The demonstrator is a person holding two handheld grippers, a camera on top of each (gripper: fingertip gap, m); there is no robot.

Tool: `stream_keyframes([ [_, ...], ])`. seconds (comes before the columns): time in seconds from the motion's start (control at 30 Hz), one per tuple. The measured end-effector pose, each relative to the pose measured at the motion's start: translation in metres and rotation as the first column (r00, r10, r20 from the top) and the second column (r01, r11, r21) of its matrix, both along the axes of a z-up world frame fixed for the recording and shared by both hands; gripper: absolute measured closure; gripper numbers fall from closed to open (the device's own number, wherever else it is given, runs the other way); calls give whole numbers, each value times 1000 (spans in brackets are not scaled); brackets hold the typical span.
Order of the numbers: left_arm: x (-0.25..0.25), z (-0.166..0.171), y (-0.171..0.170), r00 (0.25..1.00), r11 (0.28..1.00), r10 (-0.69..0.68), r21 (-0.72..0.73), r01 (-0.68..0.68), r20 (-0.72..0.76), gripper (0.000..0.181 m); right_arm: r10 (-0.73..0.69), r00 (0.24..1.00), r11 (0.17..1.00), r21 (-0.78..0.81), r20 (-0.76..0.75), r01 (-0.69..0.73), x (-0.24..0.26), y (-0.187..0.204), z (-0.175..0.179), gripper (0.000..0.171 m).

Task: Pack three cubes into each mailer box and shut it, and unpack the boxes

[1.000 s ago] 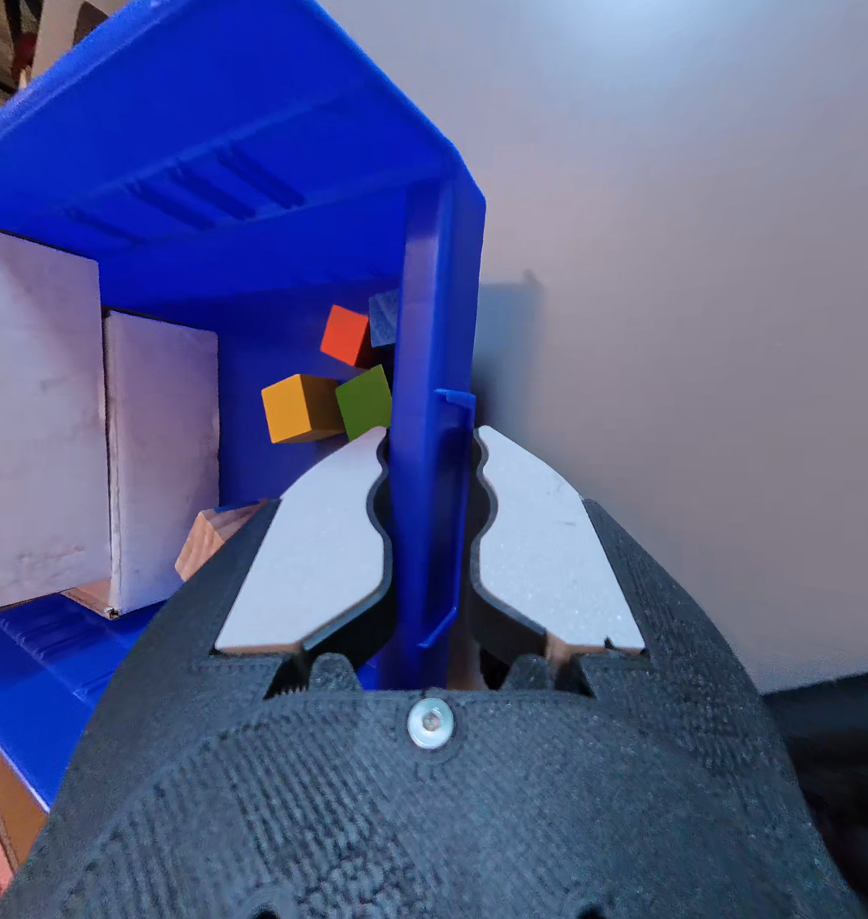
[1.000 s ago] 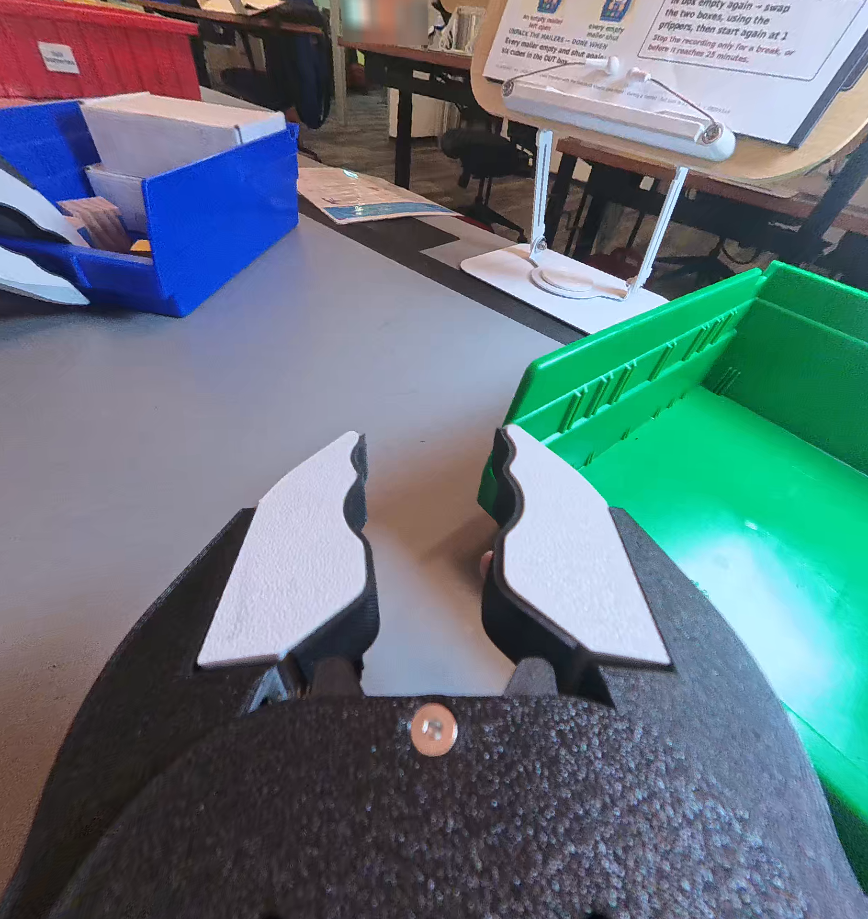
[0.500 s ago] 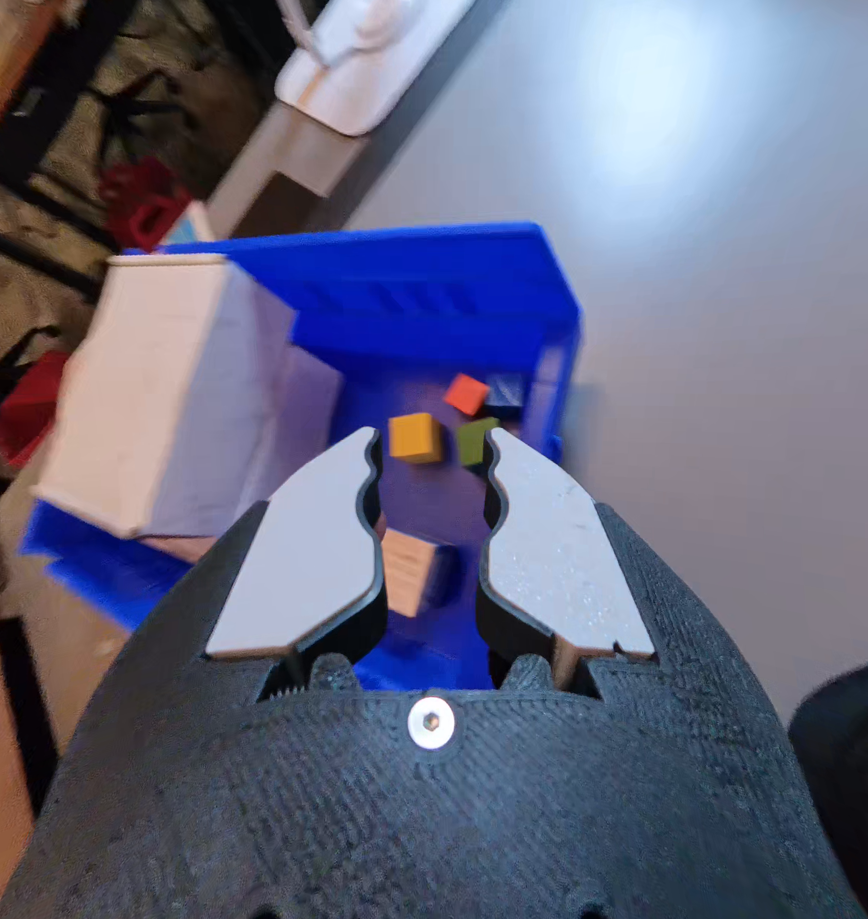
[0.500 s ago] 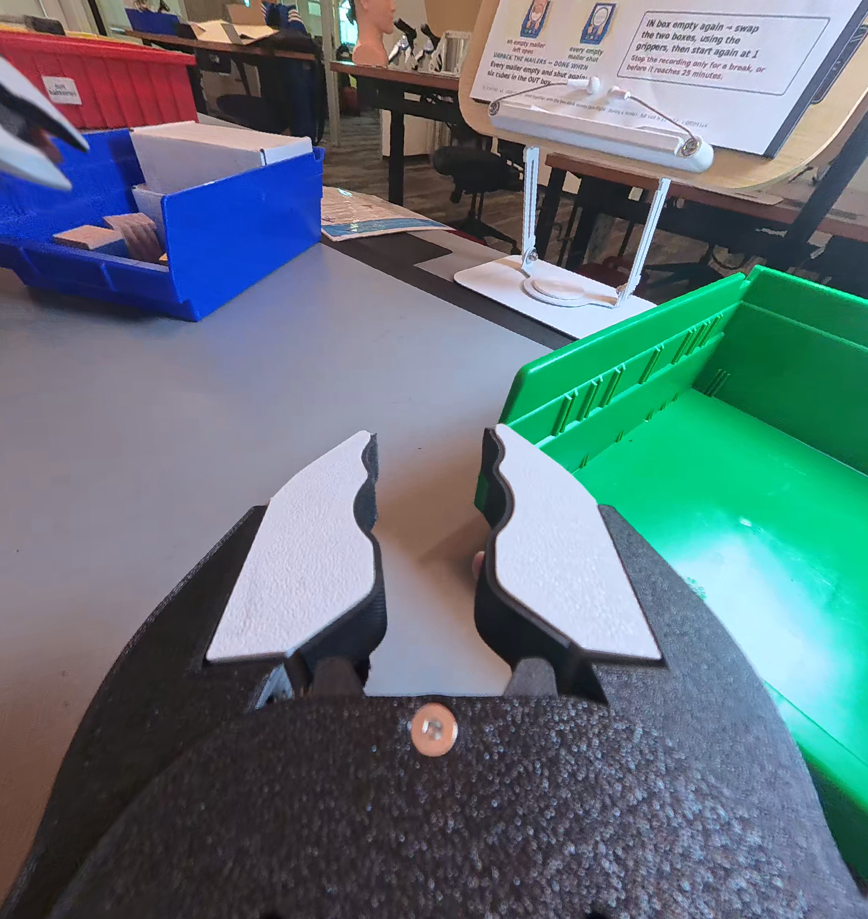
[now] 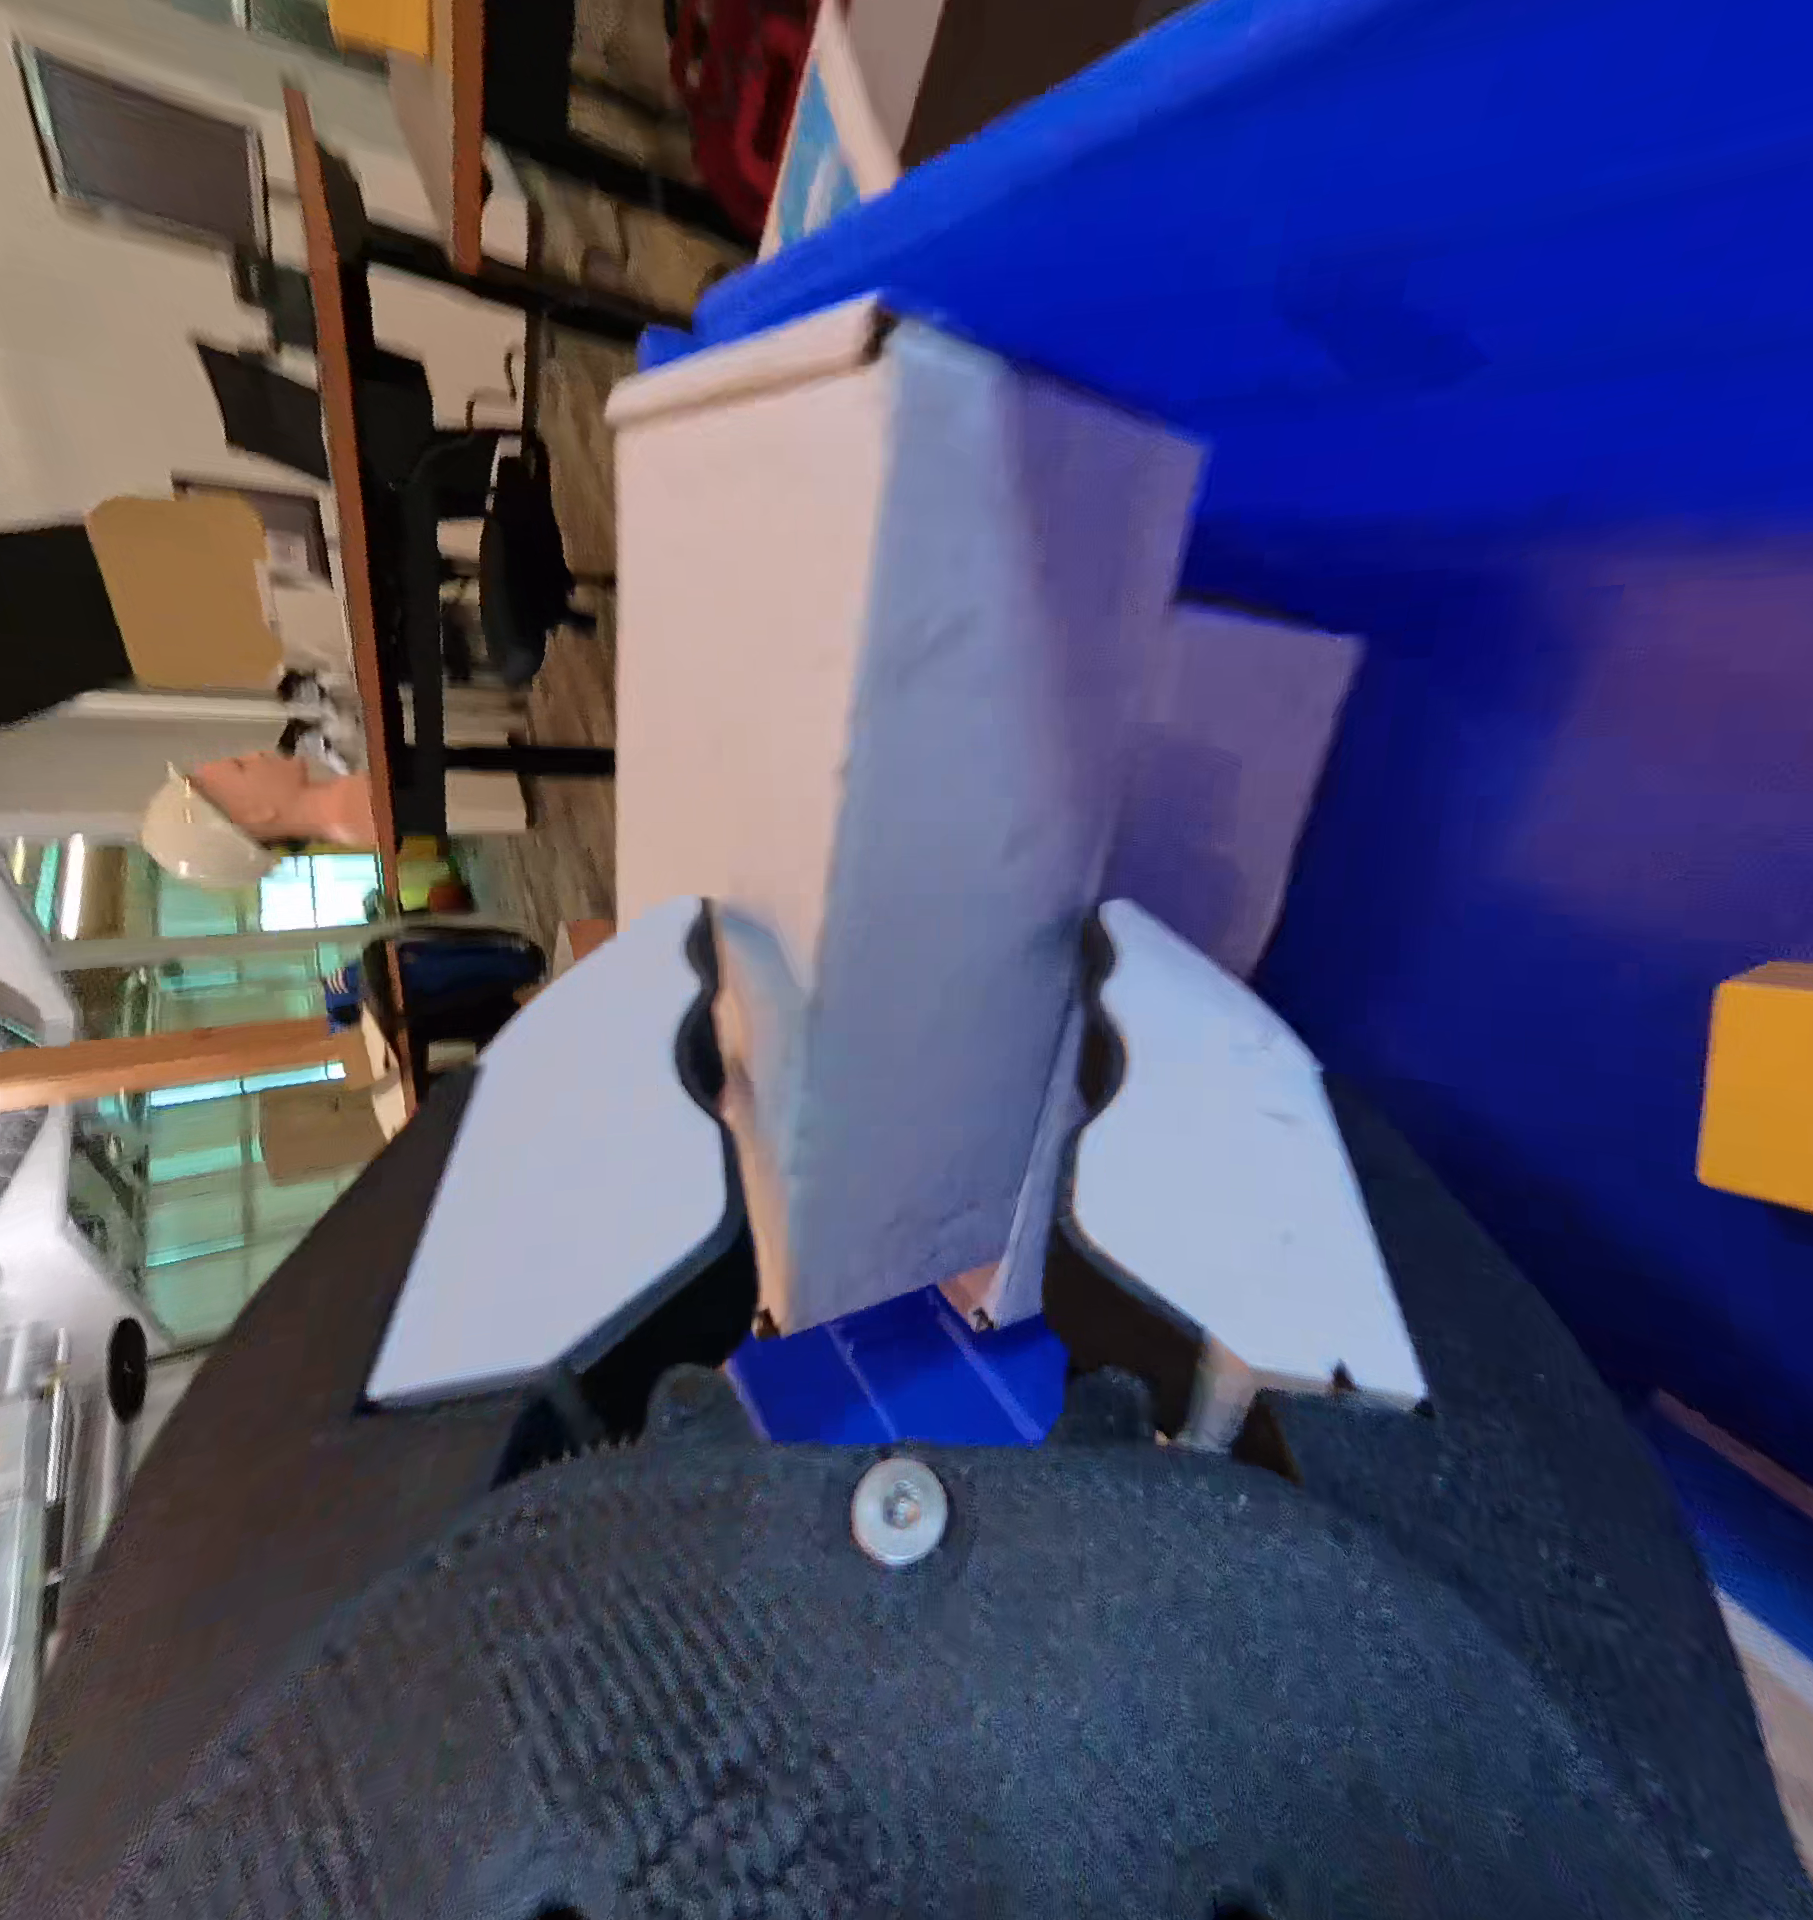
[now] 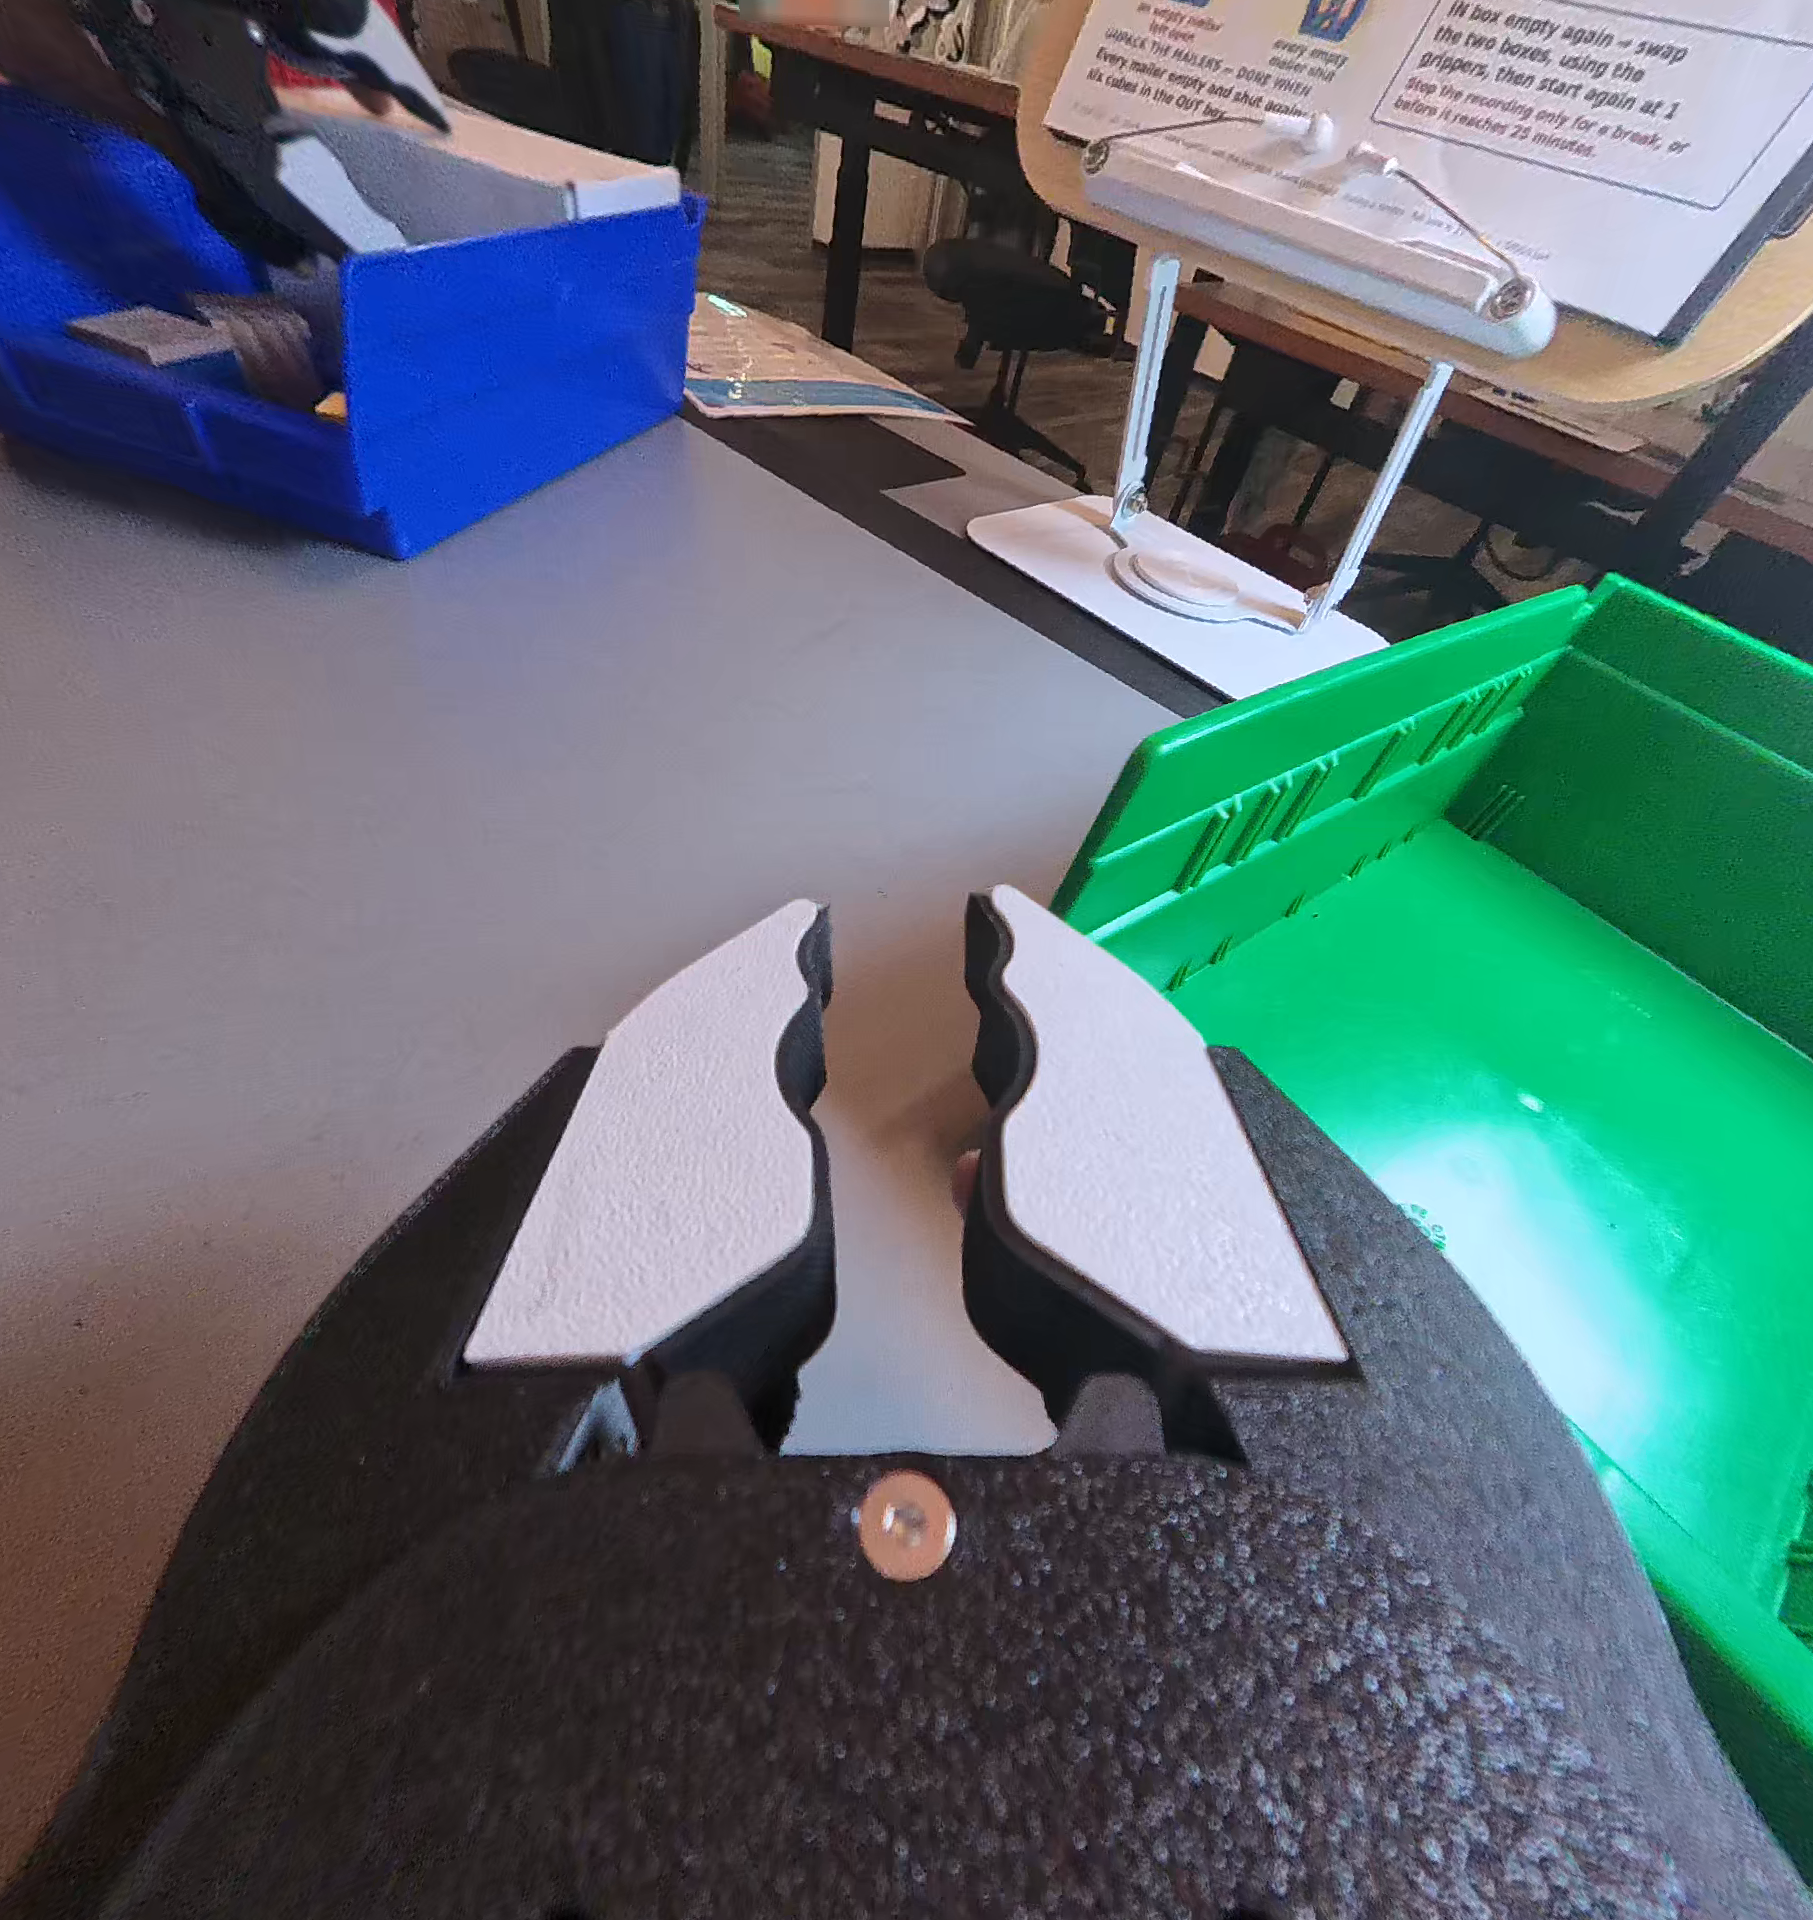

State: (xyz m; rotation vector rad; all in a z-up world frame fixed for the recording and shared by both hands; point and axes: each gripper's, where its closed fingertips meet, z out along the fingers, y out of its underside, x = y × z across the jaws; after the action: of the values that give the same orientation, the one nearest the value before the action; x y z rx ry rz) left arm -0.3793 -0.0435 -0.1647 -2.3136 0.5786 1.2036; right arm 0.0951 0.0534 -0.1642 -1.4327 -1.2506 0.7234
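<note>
My left gripper [image 5: 902, 935] is open, and its jaws straddle the narrow side of a white mailer box [image 5: 933, 779] that stands on edge in the blue bin [image 5: 1504, 416]. A second white mailer [image 5: 1245, 779] stands behind it. A yellow cube [image 5: 1785, 1091] lies in the bin to the right. In the right wrist view the left gripper [image 6: 362, 156] sits over the mailer [image 6: 486, 187] in the blue bin [image 6: 517, 343], with wooden cubes [image 6: 258, 343] at the bin's front. My right gripper [image 6: 897, 914] is open and empty, low over the grey table [image 6: 466, 779].
An empty green bin [image 6: 1401, 810] stands right of my right gripper. A white document stand [image 6: 1297, 239] holding an instruction sheet is at the table's far edge. A paper sheet [image 6: 798, 364] lies behind the blue bin. Desks and chairs fill the room beyond. Tip to tip, the grippers are about 50 cm apart.
My left gripper let go of the blue bin's wall, rose over the bin, then opened wider and dropped around the white mailer. My right gripper's jaws narrowed slightly and it barely moved.
</note>
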Motion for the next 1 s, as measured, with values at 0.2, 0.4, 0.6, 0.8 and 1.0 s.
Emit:
stream_keyframes([
  [0.2,1,9,1,991,997,-37,-72,28,-129,121,20,998,992,120,66,-28,0,-9,-2,153],
  [0.4,56,70,-25,990,992,-129,6,129,-48,120,47,997,979,197,57,-57,-4,-20,7,146],
  [0.6,195,118,-49,882,919,-393,74,387,260,121,93,994,925,366,55,-107,-17,-41,22,126],
  [0.8,331,80,-71,636,756,-538,-17,654,554,121,203,978,793,579,44,-191,-34,-92,48,95],
  [1.0,395,31,-85,512,587,-519,-150,795,684,120,314,930,665,656,189,-358,-42,-144,32,101],
])
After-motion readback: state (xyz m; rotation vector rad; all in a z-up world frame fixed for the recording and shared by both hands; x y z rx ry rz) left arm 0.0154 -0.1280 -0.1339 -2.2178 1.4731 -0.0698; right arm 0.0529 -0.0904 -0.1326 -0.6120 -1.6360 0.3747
